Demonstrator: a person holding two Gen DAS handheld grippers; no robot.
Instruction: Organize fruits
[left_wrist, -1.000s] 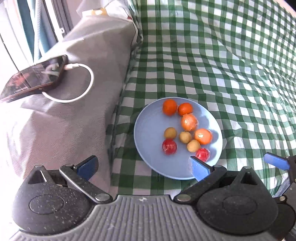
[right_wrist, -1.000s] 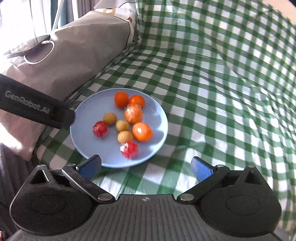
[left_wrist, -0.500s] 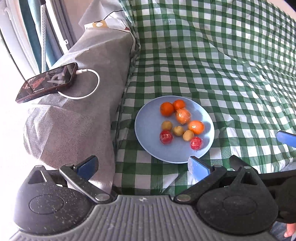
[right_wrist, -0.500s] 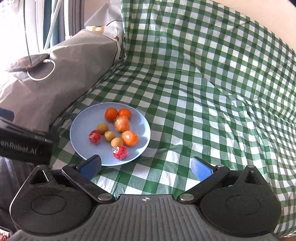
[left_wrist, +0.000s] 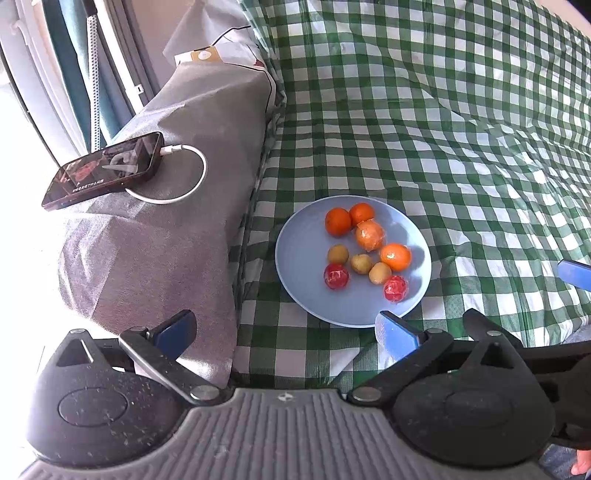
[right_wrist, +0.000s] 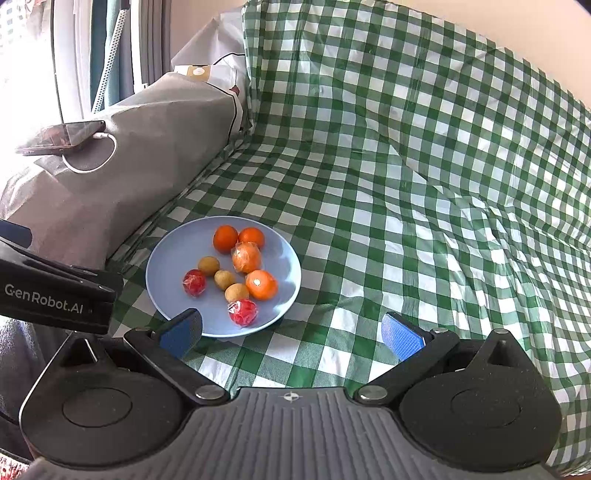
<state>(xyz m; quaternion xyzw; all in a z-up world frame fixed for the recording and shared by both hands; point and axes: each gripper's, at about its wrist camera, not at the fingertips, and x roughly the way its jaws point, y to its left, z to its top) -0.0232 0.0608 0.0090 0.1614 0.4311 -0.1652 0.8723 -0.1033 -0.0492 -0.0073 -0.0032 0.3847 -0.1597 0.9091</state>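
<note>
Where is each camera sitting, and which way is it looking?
Left wrist view: sits on the left gripper, looking forward and down at the round light-blue plate of small fruits; its own open blue-tipped fingers and the right gripper's blue fingertip show.
Right wrist view: sits on the right gripper, looking at the same plate; its open fingers and the left gripper's black body show.
Both share the plate, the green-checked cloth and the dark phone on the grey cushion.

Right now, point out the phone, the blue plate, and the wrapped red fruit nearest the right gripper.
phone (left_wrist: 103, 170), left wrist view, middle of its screen.
blue plate (right_wrist: 173, 258), right wrist view, bare left part.
wrapped red fruit (right_wrist: 242, 312), right wrist view, its middle.
</note>
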